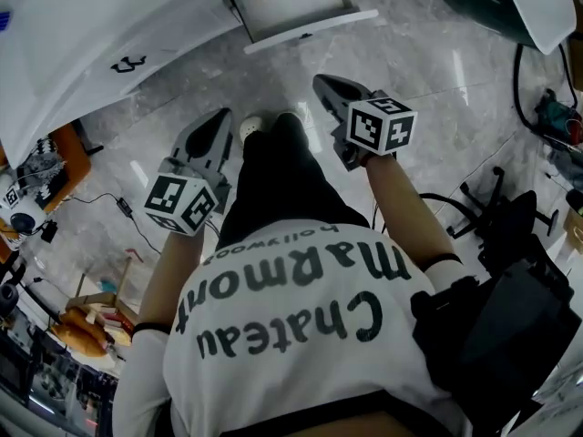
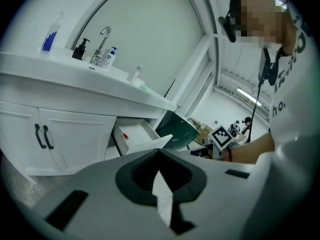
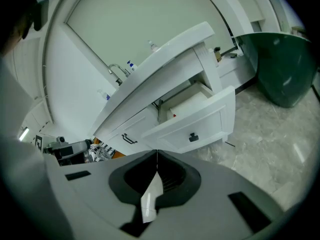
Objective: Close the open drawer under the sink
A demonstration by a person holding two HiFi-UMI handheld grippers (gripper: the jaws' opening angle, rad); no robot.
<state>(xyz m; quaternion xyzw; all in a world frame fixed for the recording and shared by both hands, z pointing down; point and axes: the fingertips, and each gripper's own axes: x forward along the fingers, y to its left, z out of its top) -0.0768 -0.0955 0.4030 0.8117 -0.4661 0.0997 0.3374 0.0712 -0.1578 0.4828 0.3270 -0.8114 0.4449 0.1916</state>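
Standing open under the sink counter, the drawer (image 3: 197, 126) juts from the right end of the white vanity (image 3: 150, 71) as the gripper views show it. A small black knob (image 3: 193, 136) sits on its front panel and a small red object (image 3: 174, 116) lies inside on the white bottom. Two cabinet doors (image 2: 50, 139) with dark handles fill the vanity front to the drawer's left. On the counter above, a chrome faucet (image 2: 102, 44) rises near the back edge, with a dark pump bottle (image 2: 80, 49) and a white-and-blue bottle (image 2: 111, 56) just beside it. A dark green tub (image 3: 280, 66) stands on the pale marble floor (image 1: 410, 35) just off the vanity's right end.

From the head view the drawer lies at the top edge of the picture, ahead of the person's feet and well apart from both tools. The left gripper (image 1: 221, 121) and the right gripper (image 1: 323, 85) hang over the floor on either side of the person's black trousers (image 1: 273, 180). Each carries its marker cube, the left cube (image 1: 180, 203) and the right cube (image 1: 381, 126). Both pairs of jaws are pressed together tip to tip with nothing between them, and both tools point toward the vanity. The person wears a white shirt (image 1: 301, 335) with black lettering.
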